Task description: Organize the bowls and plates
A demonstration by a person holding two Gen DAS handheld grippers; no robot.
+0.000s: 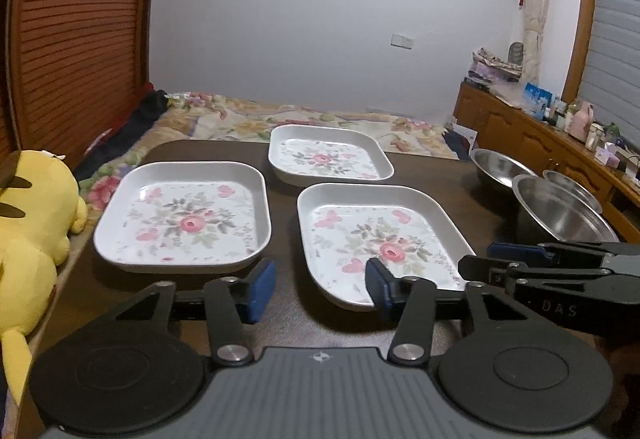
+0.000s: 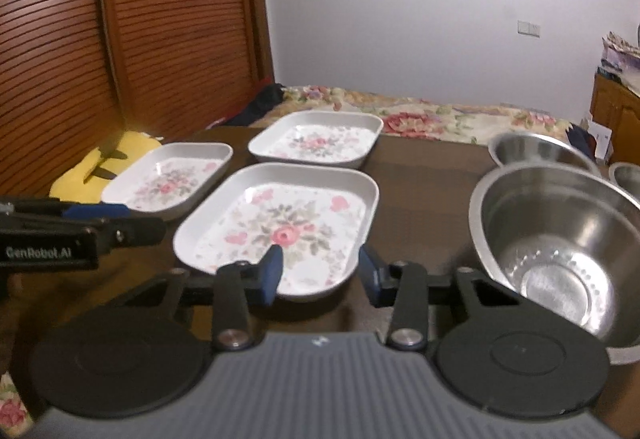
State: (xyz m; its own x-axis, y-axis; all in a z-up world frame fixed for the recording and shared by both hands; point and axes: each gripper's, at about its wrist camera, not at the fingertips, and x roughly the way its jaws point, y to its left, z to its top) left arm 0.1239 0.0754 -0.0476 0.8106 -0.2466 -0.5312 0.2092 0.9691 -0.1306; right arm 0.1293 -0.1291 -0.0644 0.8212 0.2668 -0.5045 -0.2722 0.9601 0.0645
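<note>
Plates: three white rectangular plates with a pink floral print lie on the dark brown table point(image 1: 432, 175), none stacked.
Near plate point(image 1: 380, 243): closest to both grippers, right of the left plate point(image 1: 182, 215); a narrow strip of table separates them.
Far plate point(image 1: 328, 155): behind the other two, toward the bed point(image 1: 312, 119), close to the near plate but apart from it.
Bowls: three steel bowls sit at the right of the table; the large bowl point(image 2: 556, 239) is nearest, a second bowl point(image 2: 538, 149) is behind it, and a third bowl point(image 2: 626, 175) shows only at the frame edge.
Left gripper point(image 1: 320, 285): spread wide and empty, over the table between the left plate and the near plate.
Right gripper point(image 2: 320, 273): spread wide, holding nothing, with the near plate's front right corner between its blue pads point(image 2: 272, 271); contact cannot be told.
Plush toy point(image 1: 32, 239): yellow, at the table's left edge.
</note>
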